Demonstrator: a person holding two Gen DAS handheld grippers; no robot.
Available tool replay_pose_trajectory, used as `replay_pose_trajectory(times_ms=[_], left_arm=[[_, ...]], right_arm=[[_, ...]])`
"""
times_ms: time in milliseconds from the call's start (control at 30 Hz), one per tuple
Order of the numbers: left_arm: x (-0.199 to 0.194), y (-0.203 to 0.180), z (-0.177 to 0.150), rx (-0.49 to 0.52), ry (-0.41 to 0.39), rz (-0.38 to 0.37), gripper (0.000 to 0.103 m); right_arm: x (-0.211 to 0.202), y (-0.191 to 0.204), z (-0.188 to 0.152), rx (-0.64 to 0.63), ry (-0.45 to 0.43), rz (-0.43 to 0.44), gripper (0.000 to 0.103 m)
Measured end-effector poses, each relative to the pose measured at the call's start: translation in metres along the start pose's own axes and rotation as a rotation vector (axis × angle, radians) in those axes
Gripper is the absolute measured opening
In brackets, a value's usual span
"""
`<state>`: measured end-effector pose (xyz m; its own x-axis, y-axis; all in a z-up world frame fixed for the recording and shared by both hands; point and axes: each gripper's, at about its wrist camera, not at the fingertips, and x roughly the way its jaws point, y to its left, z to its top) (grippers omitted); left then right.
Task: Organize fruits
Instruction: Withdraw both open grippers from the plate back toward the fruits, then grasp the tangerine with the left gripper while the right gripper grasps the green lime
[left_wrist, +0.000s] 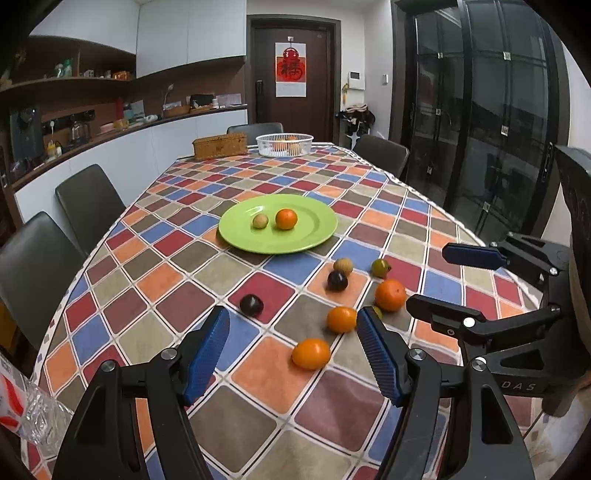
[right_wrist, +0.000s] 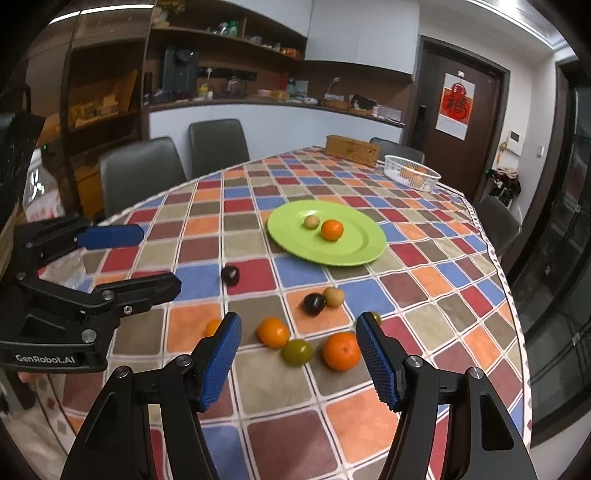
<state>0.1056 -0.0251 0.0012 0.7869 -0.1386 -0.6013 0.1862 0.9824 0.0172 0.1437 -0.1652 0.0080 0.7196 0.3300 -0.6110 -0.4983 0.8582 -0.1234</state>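
On the checkered tablecloth (left_wrist: 258, 424), both empty grippers, left (left_wrist: 291, 354) and right (right_wrist: 299, 356), are hovering with jaws wide over loose fruit; each should be centring on one orange (left_wrist: 311, 353) (right_wrist: 341, 350) before closing gently.

Scattered fruit (right_wrist: 314, 332) ahead, bare tablecloth (left_wrist: 122, 295) leftward

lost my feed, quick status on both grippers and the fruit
Left gripper and right gripper open, empty. Two fruits on round green plate, rest loose on checked tablecloth. Path clear.
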Motion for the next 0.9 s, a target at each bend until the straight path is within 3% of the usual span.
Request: replay_pose_trajectory(times_ms=[300,700,900], left_arm=[[0.014,-0.008,-0.017,0.069,0.037,-0.002,0.07],[0.048,-0.014,-0.033,0.103,0.128,-0.025,0.07],[0.063,-0.012,-0.035,0.095,0.156,-0.039,0.067]], right_arm=[[0.009,0.01,-0.015,-0.086,0.023,-0.005,0.065],[0.042,0.006,-0.032,-0.095,0.106,0.026,0.065],[0.058,0.003,-0.038,-0.085,0.144,0.042,0.056]])
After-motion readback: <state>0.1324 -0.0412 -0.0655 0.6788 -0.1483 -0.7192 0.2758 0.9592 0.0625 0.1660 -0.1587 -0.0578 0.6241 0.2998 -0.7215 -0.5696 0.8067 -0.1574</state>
